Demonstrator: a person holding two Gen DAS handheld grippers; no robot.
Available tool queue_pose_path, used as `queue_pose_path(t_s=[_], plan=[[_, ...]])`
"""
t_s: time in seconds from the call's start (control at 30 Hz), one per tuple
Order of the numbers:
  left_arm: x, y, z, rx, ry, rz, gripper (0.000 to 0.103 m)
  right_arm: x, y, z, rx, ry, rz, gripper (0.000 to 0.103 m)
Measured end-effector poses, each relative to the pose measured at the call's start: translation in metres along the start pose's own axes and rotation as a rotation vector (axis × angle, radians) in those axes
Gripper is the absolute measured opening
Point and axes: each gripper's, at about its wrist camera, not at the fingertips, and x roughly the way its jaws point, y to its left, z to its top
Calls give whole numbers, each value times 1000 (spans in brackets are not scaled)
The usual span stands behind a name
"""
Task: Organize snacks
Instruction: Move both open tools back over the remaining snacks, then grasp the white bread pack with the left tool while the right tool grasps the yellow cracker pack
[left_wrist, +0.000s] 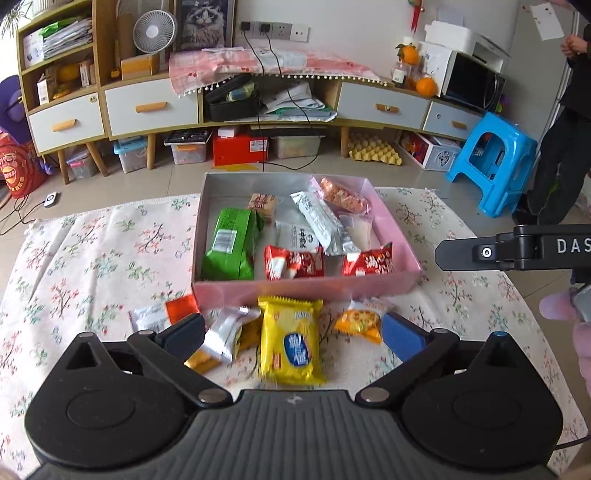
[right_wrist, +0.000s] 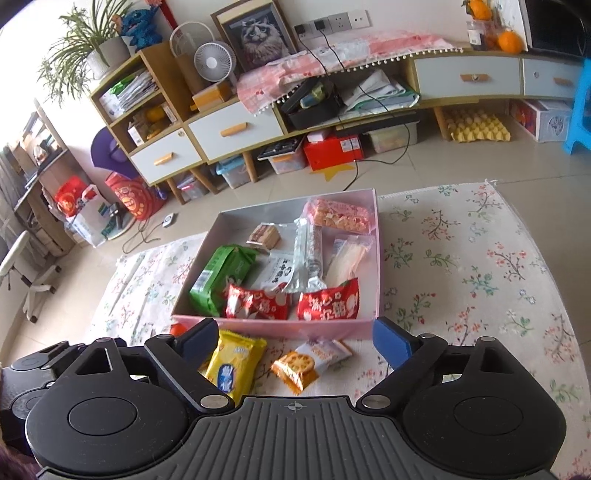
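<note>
A pink box (left_wrist: 306, 290) stands on the floral rug and holds a green pack (left_wrist: 231, 245), two red packets (left_wrist: 293, 262) and several white and clear ones. In front of it lie a yellow pack (left_wrist: 290, 341), an orange cracker packet (left_wrist: 360, 321) and a silver packet (left_wrist: 225, 334). My left gripper (left_wrist: 291, 328) hovers open over the yellow pack, its pads clear of it. My right gripper (right_wrist: 295, 338) is open just before the box's front wall (right_wrist: 273, 328), above the cracker packet (right_wrist: 295, 369), with the yellow pack (right_wrist: 232, 365) beside its left finger. Neither holds anything.
A long cabinet (left_wrist: 151, 107) with drawers runs along the far wall, with bins and an egg tray (left_wrist: 373, 149) beneath. A blue stool (left_wrist: 491, 162) and a standing person (left_wrist: 565, 122) are at the right. One right-gripper finger (left_wrist: 480, 253) reaches in beside the box. Cables cross the tiles.
</note>
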Motion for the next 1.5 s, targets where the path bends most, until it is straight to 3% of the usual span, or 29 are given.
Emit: queue_pose_path(t_s=[0.17,0.47,0.77,0.87,1.03,1.27,1.43,1.5], plan=[[-14,8,-15,-17,6,16,103,-8,12,-17,-23,5,-34,95],[-20,31,-42,-33,8,147,103,6,19,-46,-11,45,-85,97],[0,54,-67,105,75,218,103,32,34,-60,-69,110,-152,97],[7,54,-73,221,58,209,102,41,35,-60,-64,123,-146,97],[18,50,-72,368,34,159,102,58,38,-57,11,168,-57,97],[35,51,-65,381,62,56,93,87,58,-54,66,216,31,97],[45,51,-67,372,122,-5,81,107,70,-55,70,214,-4,94],[46,50,-68,365,152,-20,73,114,72,-56,75,212,-23,85]])
